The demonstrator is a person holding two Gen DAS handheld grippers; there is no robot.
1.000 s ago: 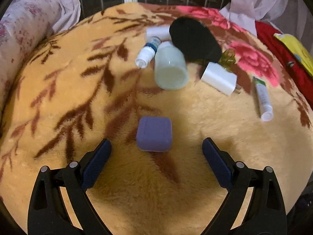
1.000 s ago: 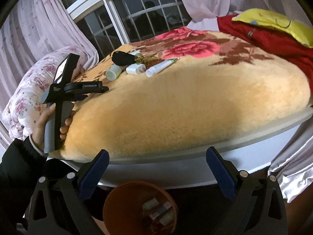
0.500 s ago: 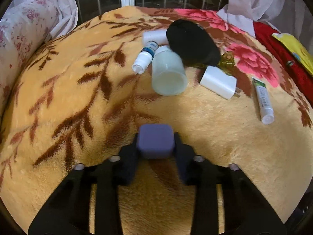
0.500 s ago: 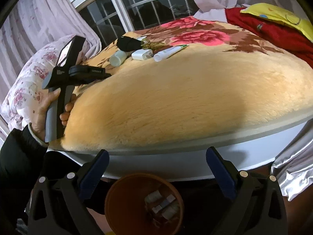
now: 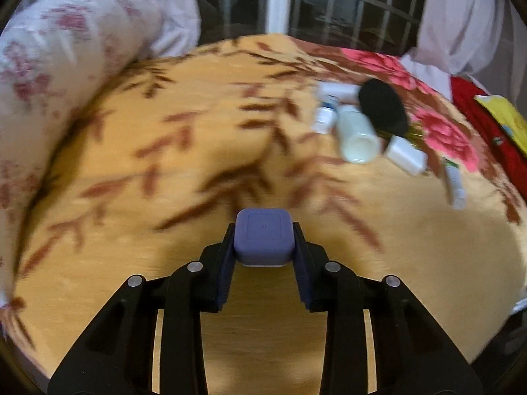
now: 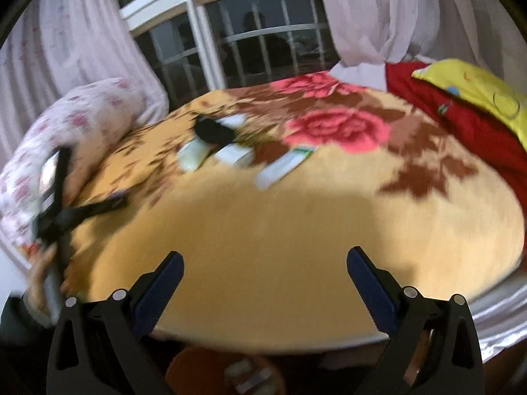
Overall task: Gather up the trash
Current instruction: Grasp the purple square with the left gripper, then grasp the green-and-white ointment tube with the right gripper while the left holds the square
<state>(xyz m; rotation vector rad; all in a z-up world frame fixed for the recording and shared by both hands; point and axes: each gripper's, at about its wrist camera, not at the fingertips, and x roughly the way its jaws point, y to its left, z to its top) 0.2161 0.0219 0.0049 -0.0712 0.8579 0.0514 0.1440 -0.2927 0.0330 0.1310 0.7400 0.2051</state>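
Pillow side: a flowered bolster (image 5: pixel 49 75) lies along the left edge of the bed.
Just changed: a second ago the left gripper (image 5: pixel 263 240) stood wide open around the purple case (image 5: pixel 263 235); now its pads press both sides of the case, and the blurred blanket (image 5: pixel 138 217) suggests it is being carried off.
Meaning: I'd say one piece of trash is secured and headed for the bin.
Case and tongs: pinched between the fingertips, apparently clear of the blanket.
Remaining litter: white jar (image 5: pixel 355 133), dropper bottle (image 5: pixel 324 117), black puff (image 5: pixel 382 107), white box (image 5: pixel 406 156) and tube (image 5: pixel 456 184), clustered well apart to the right.
Right gripper (image 6: pixel 265 278): spread wide, holding nothing, above the near edge of the bed.
Bin: orange bucket (image 6: pixel 184 370) below it, already holding some bits.
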